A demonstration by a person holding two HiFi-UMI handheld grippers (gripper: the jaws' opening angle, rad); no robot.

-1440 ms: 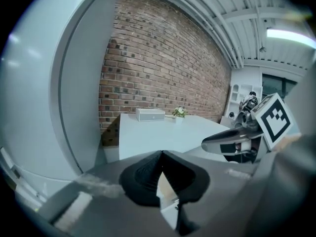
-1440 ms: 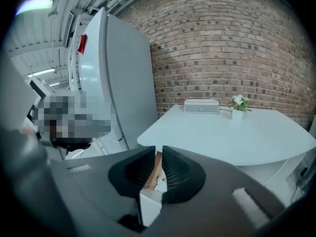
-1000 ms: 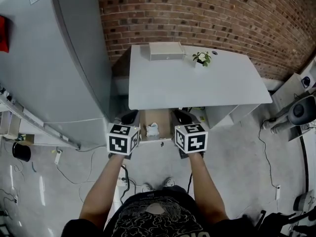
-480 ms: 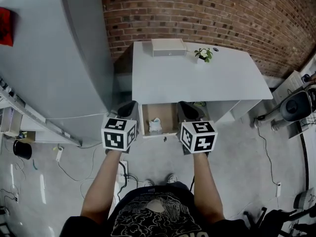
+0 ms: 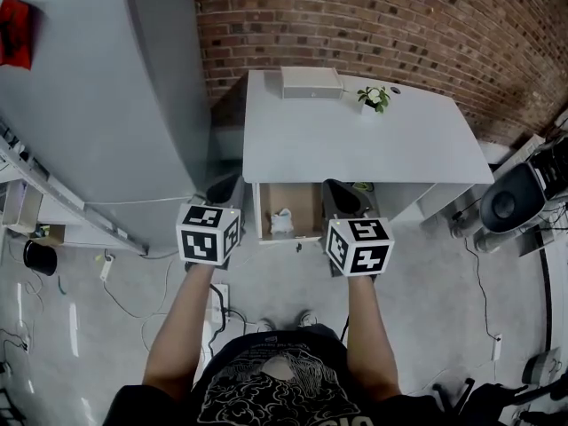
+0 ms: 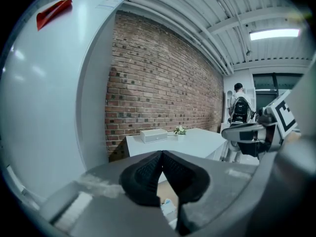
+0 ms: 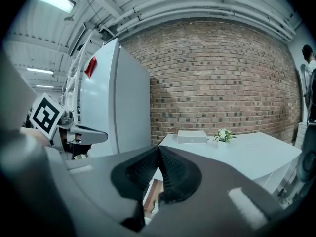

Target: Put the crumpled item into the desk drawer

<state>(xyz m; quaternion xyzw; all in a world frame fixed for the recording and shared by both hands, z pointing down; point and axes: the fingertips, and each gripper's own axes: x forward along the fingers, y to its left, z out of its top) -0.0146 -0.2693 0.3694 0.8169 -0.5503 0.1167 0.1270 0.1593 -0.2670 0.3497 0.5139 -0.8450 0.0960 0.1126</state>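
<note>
Right hand-held gripper [image 7: 158, 149]: a sec ago its jaws stood partly apart, now they're fully together w/ nothing between. Left hand-held gripper [image 6: 162, 154] is closed too, pads meeting, empty. Both hang just outside the open drawer [image 5: 303, 199], one at each side of its front. The crumpled item [image 5: 281, 223], white, lies inside the drawer toward the front left, apart from both grippers, same spot as before. Drawer is as far out from under the surface [image 5: 355, 140] as a sec ago.

Meaning, IMO: the item's delivered and let go, so the core of the task looks done. Only the drawer is left open; pushing it in would prob. be the last bit, if wanted.
</note>
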